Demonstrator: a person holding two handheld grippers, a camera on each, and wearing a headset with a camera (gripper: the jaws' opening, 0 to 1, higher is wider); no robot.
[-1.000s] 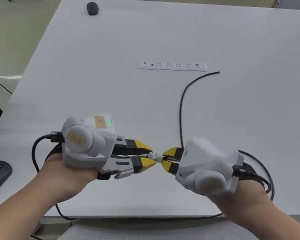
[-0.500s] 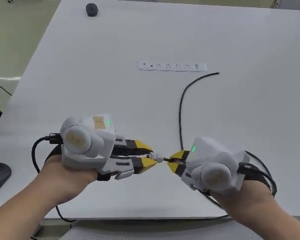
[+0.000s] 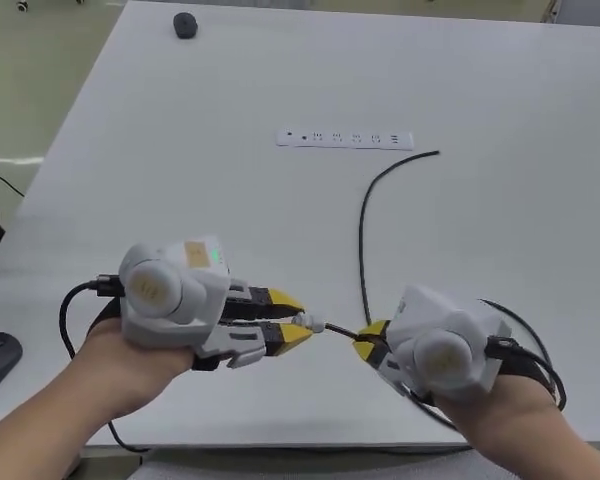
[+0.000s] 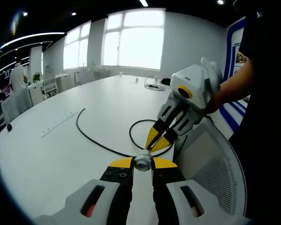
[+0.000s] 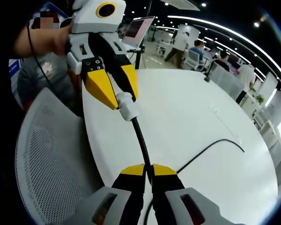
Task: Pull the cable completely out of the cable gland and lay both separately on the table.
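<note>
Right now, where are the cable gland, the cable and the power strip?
cable gland (image 5: 126, 107): right gripper view, its white body.
cable (image 5: 141, 138): right gripper view, the black stretch just below the gland.
power strip (image 3: 345, 137): head view, middle of its top face.

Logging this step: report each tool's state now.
Left tool: closed on the cable gland.
Right tool: closed on the black cable.

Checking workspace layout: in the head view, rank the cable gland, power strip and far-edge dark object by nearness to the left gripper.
1. cable gland, in the left gripper's jaws.
2. power strip, mid-table.
3. dark object, far edge.
</note>
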